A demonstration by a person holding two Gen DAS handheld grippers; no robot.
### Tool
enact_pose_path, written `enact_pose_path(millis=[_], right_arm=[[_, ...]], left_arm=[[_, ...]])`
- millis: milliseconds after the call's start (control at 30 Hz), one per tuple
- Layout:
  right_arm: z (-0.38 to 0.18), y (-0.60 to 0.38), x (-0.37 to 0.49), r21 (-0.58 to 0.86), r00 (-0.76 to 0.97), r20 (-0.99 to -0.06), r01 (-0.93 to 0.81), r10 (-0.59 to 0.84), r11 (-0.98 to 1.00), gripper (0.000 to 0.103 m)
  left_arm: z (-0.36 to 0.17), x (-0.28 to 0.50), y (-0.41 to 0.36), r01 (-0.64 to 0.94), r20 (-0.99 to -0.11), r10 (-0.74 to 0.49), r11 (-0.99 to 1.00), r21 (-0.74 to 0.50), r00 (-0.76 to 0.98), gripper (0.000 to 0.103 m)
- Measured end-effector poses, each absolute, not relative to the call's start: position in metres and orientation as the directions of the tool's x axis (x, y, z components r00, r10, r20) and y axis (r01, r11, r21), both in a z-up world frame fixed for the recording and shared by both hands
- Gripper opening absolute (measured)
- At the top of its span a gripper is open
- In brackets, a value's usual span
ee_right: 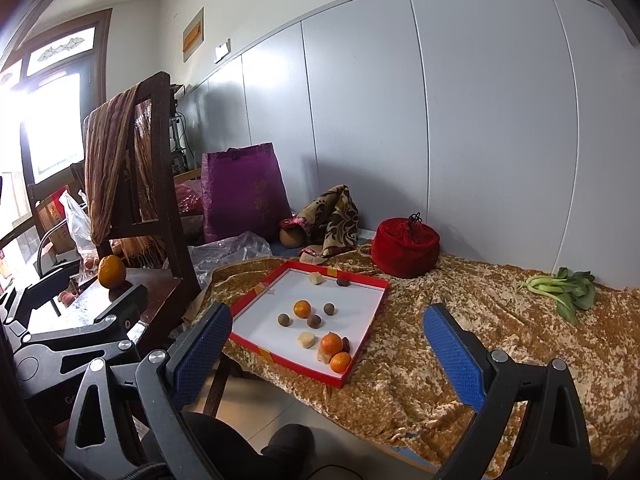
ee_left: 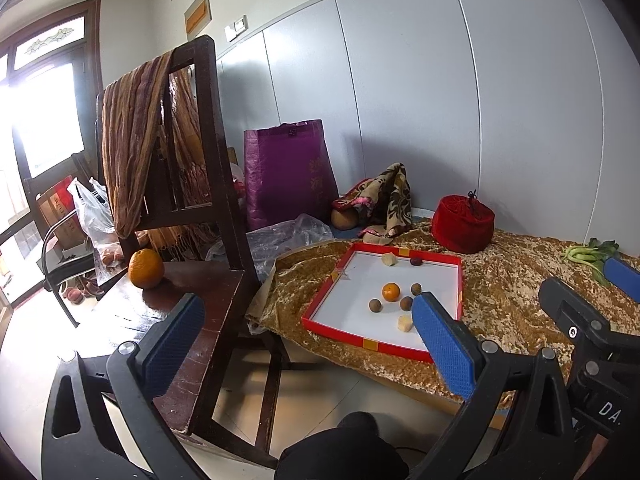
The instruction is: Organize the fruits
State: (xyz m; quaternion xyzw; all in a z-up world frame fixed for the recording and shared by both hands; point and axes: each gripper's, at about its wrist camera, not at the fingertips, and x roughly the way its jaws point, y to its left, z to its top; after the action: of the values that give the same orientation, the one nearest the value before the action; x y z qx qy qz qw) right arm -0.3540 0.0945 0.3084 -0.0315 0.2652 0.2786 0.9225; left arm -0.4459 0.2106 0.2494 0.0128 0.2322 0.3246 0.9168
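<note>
A red-rimmed white tray [ee_left: 326, 294] [ee_right: 374, 310] lies on the gold cloth. In it are small oranges [ee_right: 301, 308] [ee_right: 331, 343] [ee_right: 340, 361], brown round fruits [ee_right: 329, 309] [ee_left: 375, 305], pale chunks [ee_right: 307, 339] [ee_left: 388, 259] and a dark plum [ee_left: 416, 261]. A large orange [ee_left: 146, 269] [ee_right: 111, 272] stands on the wooden chair seat [ee_left: 200, 288]. My left gripper [ee_left: 308, 340] is open and empty, between chair and tray. My right gripper [ee_right: 328, 352] is open and empty, in front of the tray's near corner. In the left wrist view my right gripper shows at the right edge [ee_left: 592, 296].
The gold cloth [ee_right: 460, 344] covers a low platform against grey wall panels. On it are a red velvet pouch [ee_right: 405, 248] and bok choy [ee_right: 564, 288]. A purple bag [ee_left: 290, 172], clear plastic [ee_left: 280, 240] and a patterned cloth [ee_left: 384, 200] lie behind. A scarf [ee_left: 132, 136] drapes the chair back.
</note>
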Motion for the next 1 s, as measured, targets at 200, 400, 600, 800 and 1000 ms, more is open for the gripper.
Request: enact_pose_path(millis=[200,400,600,800,1000], right_arm=[[0.294,0.093,-0.328,0.095,0.706,-0.531,-0.5,0.468,0.861,0.098],[0.281,0.087,-0.296,0.094,0.713,-0.556,-0.456,0.426,0.885,0.098],[0.259,0.087,-0.262,0.113,0.696,-0.597,-0.42,0.4,0.9,0.097],[0.246,0.095,-0.243,0.106,0.691,-0.612,-0.411,0.386,0.905,0.097],[0.24,0.102,-0.234,0.108,0.684,-0.622,-0.407,0.381,0.907,0.097]], left_arm=[[0.24,-0.413,0.21,-0.557,-0.436,0.574,0.81,0.182,0.693,0.103],[0.227,-0.369,0.212,-0.525,-0.458,0.544,0.831,0.183,0.703,0.103],[0.211,-0.333,0.22,-0.507,-0.486,0.526,0.842,0.183,0.698,0.103],[0.195,-0.314,0.23,-0.501,-0.516,0.518,0.845,0.186,0.682,0.103],[0.181,-0.303,0.236,-0.49,-0.544,0.506,0.851,0.188,0.669,0.103]])
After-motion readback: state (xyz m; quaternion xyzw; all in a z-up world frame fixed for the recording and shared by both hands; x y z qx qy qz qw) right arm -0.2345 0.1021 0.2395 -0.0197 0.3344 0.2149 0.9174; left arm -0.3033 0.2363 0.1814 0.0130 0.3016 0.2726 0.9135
